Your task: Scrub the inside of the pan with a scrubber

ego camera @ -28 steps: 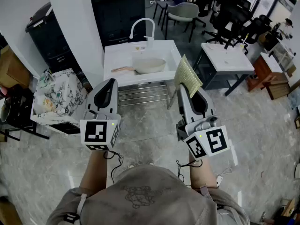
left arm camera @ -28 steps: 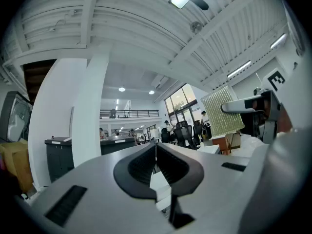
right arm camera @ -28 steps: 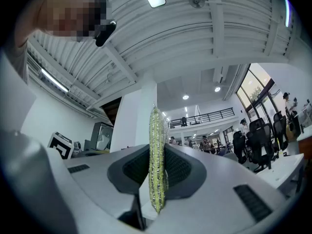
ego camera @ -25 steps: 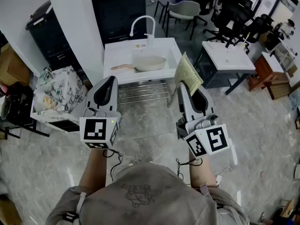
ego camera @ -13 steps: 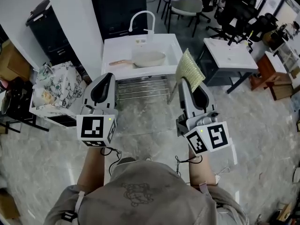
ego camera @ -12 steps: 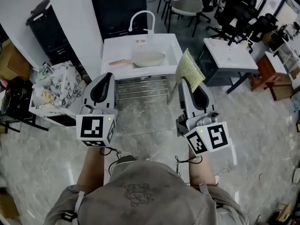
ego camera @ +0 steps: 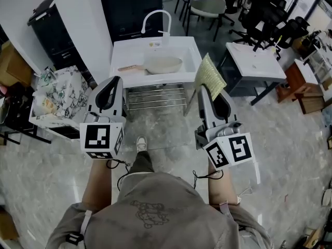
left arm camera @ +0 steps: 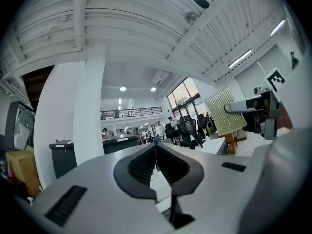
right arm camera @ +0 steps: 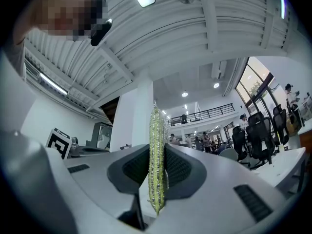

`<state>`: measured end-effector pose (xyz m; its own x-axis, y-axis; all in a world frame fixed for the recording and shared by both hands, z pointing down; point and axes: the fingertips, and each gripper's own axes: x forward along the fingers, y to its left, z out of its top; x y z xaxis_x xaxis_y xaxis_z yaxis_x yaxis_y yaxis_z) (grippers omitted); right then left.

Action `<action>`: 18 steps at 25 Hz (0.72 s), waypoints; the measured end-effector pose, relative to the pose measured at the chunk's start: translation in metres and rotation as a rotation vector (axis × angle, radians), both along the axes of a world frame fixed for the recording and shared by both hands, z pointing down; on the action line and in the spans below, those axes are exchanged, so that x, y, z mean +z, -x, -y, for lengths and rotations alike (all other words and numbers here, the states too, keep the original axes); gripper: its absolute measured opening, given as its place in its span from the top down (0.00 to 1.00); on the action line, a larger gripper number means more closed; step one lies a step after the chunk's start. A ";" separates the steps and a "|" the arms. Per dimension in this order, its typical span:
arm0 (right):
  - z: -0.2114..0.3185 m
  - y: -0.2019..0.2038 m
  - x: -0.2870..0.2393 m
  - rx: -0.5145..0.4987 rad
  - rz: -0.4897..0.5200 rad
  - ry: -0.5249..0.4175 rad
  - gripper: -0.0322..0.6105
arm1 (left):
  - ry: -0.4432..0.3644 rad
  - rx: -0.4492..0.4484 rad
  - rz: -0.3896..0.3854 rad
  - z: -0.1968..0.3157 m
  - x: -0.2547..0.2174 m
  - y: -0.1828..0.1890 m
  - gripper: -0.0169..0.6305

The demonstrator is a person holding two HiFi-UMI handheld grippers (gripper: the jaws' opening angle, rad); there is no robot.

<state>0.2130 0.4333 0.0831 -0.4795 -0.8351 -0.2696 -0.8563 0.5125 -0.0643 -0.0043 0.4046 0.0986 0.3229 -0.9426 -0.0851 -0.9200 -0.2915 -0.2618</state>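
A cream pan [ego camera: 163, 65] with a wooden handle lies in the white sink unit [ego camera: 124, 56] ahead of me, seen in the head view. My right gripper [ego camera: 205, 90] is shut on a flat yellow-green scrubber [ego camera: 209, 77], which stands edge-on between the jaws [right arm camera: 156, 160] in the right gripper view. My left gripper [ego camera: 111, 84] is shut with nothing between its jaws, its tip [left arm camera: 156, 147] pointing level. Both grippers hang over the floor, well short of the sink and pan.
A white faucet [ego camera: 154, 21] rises behind the pan, with wire racks [ego camera: 155, 96] under the sink. A patterned bag [ego camera: 59, 95] and black cabinet [ego camera: 49, 22] stand at left. A second white table [ego camera: 257, 61], chairs [ego camera: 207, 9] and a wooden stool [ego camera: 301, 82] are at right. My shoe [ego camera: 140, 143] shows on the marble floor.
The sink and pan have shifted slightly in the head view as I step forward; my foot has come into sight. Both grippers stay shut, the scrubber still held in the right one.
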 end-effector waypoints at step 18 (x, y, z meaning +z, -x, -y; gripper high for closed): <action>0.141 0.031 0.045 0.023 -0.023 0.061 0.83 | 0.098 0.034 0.088 0.144 0.055 0.039 0.94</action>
